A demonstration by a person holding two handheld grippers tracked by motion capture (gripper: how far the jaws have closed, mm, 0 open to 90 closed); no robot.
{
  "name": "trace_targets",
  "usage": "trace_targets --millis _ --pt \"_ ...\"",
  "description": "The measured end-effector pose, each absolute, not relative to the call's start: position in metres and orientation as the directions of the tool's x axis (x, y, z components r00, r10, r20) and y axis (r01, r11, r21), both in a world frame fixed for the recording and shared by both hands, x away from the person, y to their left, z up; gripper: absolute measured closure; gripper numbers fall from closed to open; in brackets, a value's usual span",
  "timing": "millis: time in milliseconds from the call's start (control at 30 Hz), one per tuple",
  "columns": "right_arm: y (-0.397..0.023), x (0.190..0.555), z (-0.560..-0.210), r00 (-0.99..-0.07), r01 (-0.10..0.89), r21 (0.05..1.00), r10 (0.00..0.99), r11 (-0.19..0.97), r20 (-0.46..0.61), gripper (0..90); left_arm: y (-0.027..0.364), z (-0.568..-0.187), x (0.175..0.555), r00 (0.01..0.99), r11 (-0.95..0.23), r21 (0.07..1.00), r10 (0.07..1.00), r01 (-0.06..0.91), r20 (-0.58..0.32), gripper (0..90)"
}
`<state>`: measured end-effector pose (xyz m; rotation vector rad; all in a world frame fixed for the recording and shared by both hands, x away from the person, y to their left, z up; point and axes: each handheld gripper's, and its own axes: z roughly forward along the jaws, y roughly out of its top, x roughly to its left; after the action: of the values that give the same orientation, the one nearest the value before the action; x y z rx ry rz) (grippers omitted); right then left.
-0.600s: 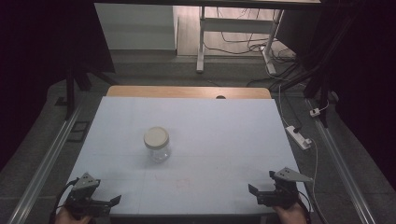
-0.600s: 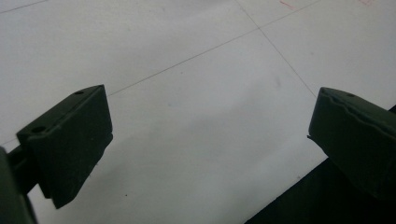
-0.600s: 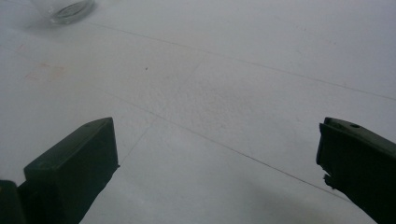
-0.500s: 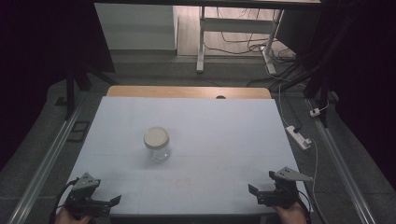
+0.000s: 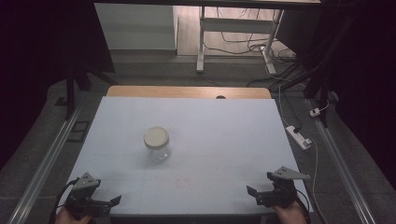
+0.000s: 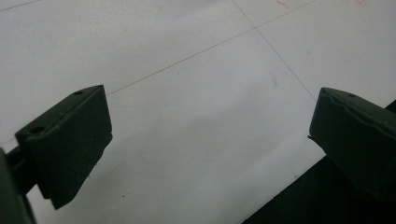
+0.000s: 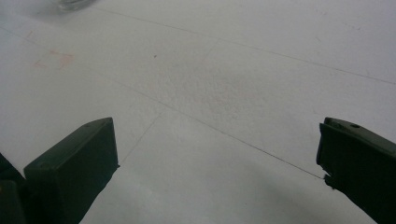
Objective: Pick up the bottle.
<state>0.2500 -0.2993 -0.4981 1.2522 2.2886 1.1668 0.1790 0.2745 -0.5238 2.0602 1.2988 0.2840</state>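
White worktop (image 5: 233, 140) mostly bare, faint grid lines on it. Glass jar (image 5: 157, 144) with cream lid upright, left of middle, well apart from both claws. Left claw (image 5: 109, 202) at near-left corner, jaws spread, nothing between. Right claw (image 5: 254, 193) at near-right corner, also spread and empty. Looks like start, reach not begun. Guess next move: one claw goes forward to jar body, other takes lid.

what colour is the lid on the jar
Cream, off-white lid on the clear glass jar; clearest in the high view.
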Motion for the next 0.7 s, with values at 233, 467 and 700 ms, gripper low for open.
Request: trace_targets --millis 233,467,700 --pt "-0.2981 0.2508 -0.4987 -0.593 0.571 0.759 0.796 0.312 0.119 0.0 0.2745 -0.5236 0.1787 0.474 -0.271 0.644 0.865 0.716 -0.163 0.0" --pt "-0.2976 0.2513 -0.4990 -0.596 0.575 0.754 0.794 0.318 0.120 0.0 0.2753 -0.5224 0.1788 0.478 -0.259 0.653 0.860 0.712 -0.180 0.0" --pt "-0.2969 0.2517 -0.4993 -0.598 0.579 0.749 0.793 0.323 0.120 0.0 0.2745 -0.5216 0.1799 0.485 -0.268 0.658 0.858 0.704 -0.169 0.0"
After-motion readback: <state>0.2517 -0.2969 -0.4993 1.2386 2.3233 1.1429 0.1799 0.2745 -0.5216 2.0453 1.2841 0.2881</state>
